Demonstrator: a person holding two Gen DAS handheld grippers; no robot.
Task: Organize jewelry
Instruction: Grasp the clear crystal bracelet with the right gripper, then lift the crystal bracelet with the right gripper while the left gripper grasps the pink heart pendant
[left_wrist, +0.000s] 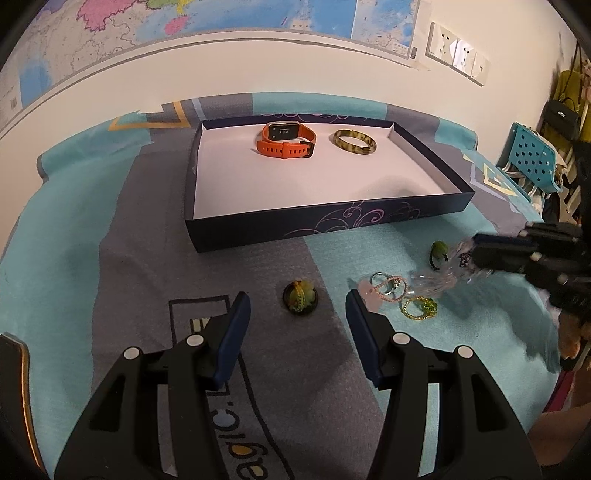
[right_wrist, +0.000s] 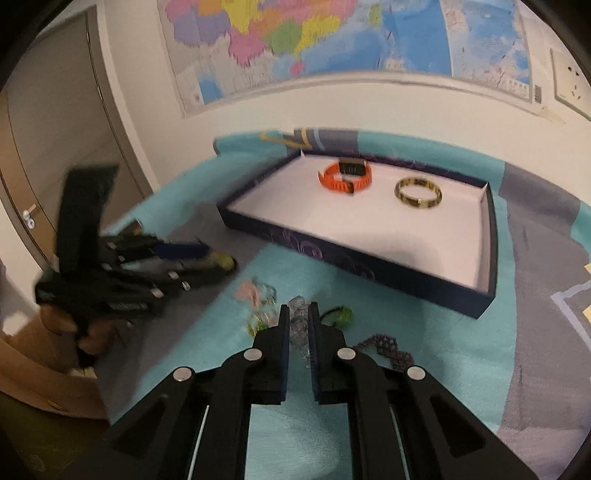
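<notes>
Gripping a clear bead bracelet (right_wrist: 297, 325), right tongs (right_wrist: 297, 314), left tongs (left_wrist: 297, 299) spread wide above cloth (left_wrist: 147, 258)

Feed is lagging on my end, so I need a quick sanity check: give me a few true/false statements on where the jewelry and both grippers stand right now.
1. The orange watch lies inside the box. True.
2. The bangle is out on the cloth. False: it lies in the box, beside the watch.
3. The left gripper is shut on a ring. False: its jaws stand wide apart and hold nothing.
4. The right gripper has its jaws nearly together around the clear bead bracelet. True.
5. The green hair tie is in the box. False: it lies on the cloth, ahead of the left gripper.
</notes>
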